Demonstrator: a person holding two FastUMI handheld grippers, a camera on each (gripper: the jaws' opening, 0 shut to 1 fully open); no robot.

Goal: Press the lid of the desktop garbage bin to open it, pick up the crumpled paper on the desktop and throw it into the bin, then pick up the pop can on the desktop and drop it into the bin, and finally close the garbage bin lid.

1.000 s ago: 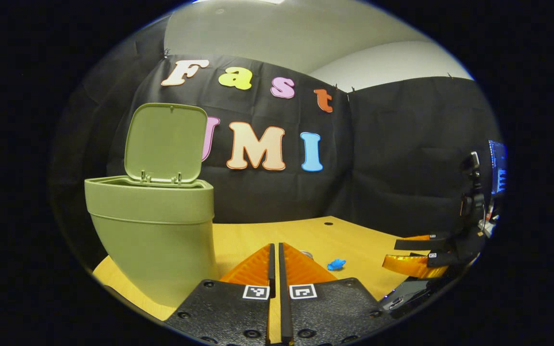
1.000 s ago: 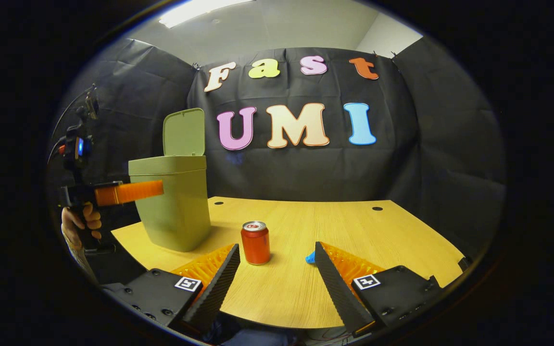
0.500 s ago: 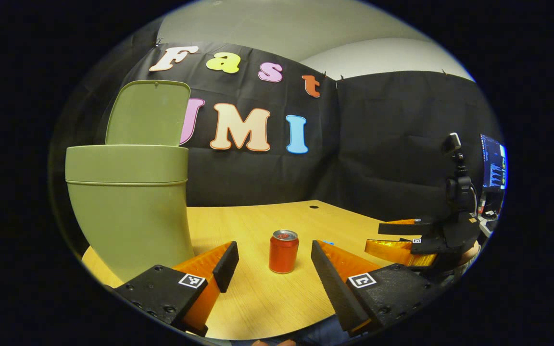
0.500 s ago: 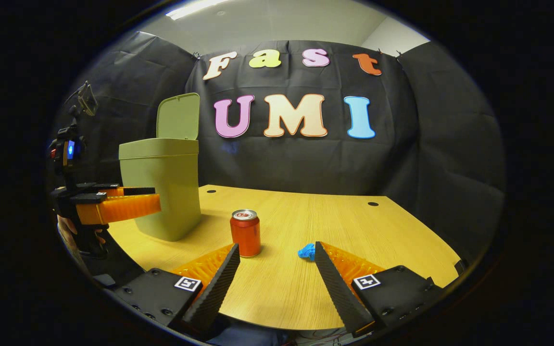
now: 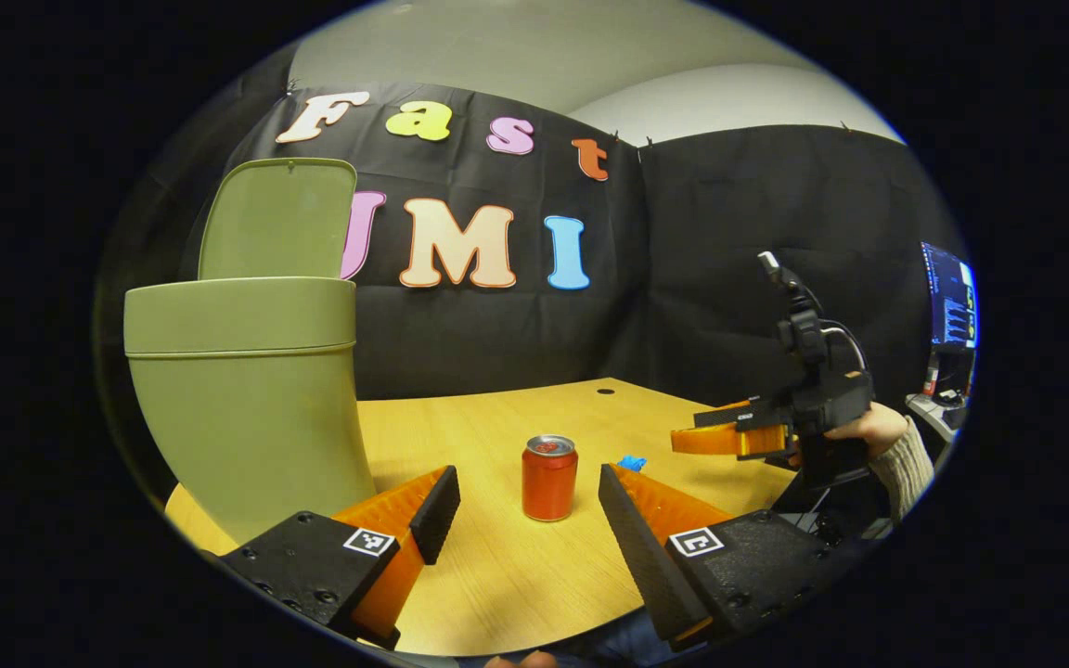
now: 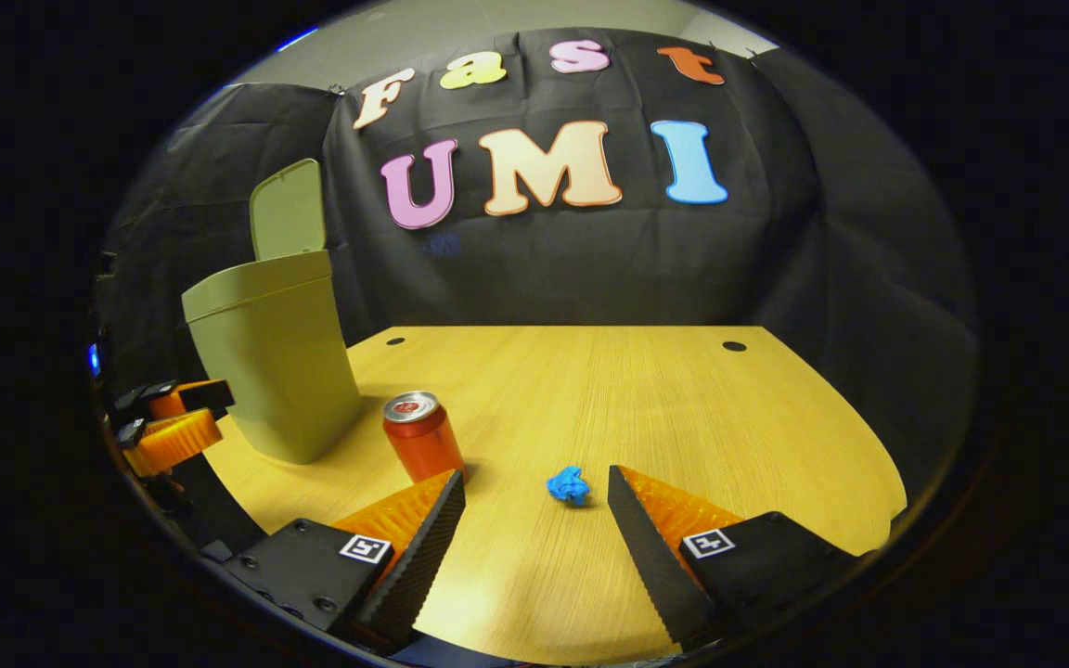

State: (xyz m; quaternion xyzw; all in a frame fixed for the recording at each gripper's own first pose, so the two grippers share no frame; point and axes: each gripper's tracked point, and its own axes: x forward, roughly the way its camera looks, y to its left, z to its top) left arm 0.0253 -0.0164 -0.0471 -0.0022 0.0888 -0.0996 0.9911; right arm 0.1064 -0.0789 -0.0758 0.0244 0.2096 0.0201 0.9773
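The green garbage bin (image 5: 247, 390) stands at the far left of the table (image 6: 646, 390), its lid (image 5: 276, 219) swung up and standing upright at the back of the rim; from both views the inside of the bin is hidden, so its contents cannot be told. The red pop can (image 6: 421, 439) stands upright on the table just to the right of the bin and nearer to the front edge, apart from the bin's wall. The small blue crumpled paper (image 6: 569, 485) lies on the table to the right of the can, a short way from it and touching nothing. In the right gripper view the right gripper (image 6: 534, 506) is spread wide and empty, with the paper just ahead of the gap between its fingers, closer to the right-hand one, and the can just beyond its left-hand finger. In the left gripper view the left gripper (image 5: 525, 501) is likewise spread wide with nothing held, the can standing ahead of the gap between its fingers. Farther right in that view, a hand (image 5: 859, 429) in a knit sleeve holds the other gripper above the table's right side.
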